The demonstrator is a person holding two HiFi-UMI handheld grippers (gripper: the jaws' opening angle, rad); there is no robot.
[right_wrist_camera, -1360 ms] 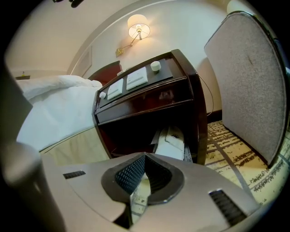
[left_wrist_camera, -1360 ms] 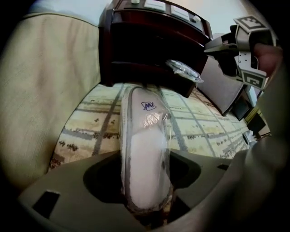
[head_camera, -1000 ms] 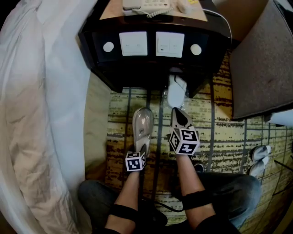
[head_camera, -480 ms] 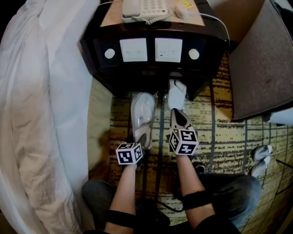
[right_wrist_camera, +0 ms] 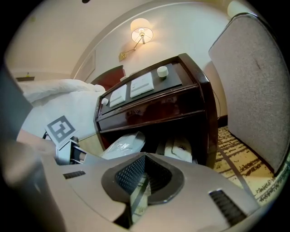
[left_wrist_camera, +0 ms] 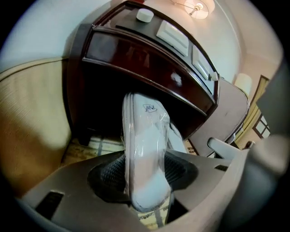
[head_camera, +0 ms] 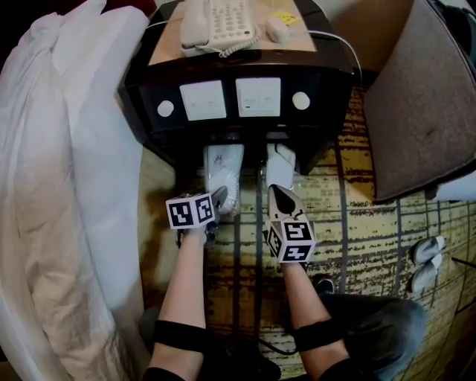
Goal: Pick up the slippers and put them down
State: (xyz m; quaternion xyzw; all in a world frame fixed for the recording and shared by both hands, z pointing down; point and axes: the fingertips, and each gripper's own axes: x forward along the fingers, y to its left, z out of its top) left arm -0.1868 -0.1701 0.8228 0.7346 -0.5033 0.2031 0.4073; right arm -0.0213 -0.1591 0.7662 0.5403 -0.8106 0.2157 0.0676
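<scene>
A white slipper in clear plastic wrap [head_camera: 223, 173] hangs from my left gripper [head_camera: 218, 201], its far end at the dark opening under the nightstand. In the left gripper view the wrapped slipper [left_wrist_camera: 144, 136] stands on edge, and the left gripper [left_wrist_camera: 144, 176] is shut on its near end. A second white slipper [head_camera: 280, 162] lies in the same opening, to the right. My right gripper [head_camera: 277, 196] hovers just short of it, shut and holding nothing. The right gripper view shows that gripper [right_wrist_camera: 139, 177], both slippers [right_wrist_camera: 121, 146] [right_wrist_camera: 179, 149] and the left gripper's marker cube [right_wrist_camera: 60, 128].
The dark wooden nightstand [head_camera: 238, 126] carries a telephone [head_camera: 216, 21] and wall switches. A bed with a white duvet [head_camera: 67, 186] runs along the left. A grey upholstered chair [head_camera: 424, 104] stands at the right, with another pair of slippers [head_camera: 422, 260] on the patterned carpet.
My left gripper has risen and moved forward to the nightstand, carrying the wrapped slipper off the carpet. The right gripper has barely moved.
</scene>
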